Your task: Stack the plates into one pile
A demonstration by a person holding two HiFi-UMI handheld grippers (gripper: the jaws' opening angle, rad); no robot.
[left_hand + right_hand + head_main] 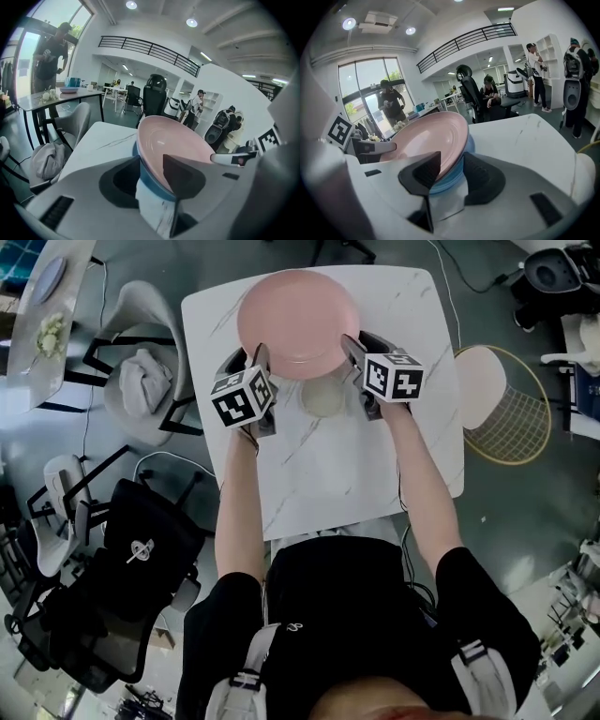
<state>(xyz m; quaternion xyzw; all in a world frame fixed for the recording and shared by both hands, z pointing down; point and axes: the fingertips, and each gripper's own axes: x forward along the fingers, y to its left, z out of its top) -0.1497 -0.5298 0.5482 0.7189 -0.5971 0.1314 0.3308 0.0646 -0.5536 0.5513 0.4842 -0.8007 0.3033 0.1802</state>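
A pink plate (298,322) is seen nested on a blue plate (153,182) at the far end of the white table (328,474). The stack's near rim is straddled by the spread jaws of the left gripper (248,360) and the right gripper (363,341), and no pinch is seen.

The near half of the desk (319,474) lies bare, open to either hand; the far middle is filled by the pink plate (298,320) sitting on a blue plate (151,182); a small pale dish (323,397) blocks the gap between the left gripper (258,360) and right gripper (352,345), just nearer than the stack; each gripper's jaws straddle the stack's rim, apart; narrow bare strips flank the stack; a grey chair (141,371) crowds the left edge, a wire-framed chair (511,413) the right.
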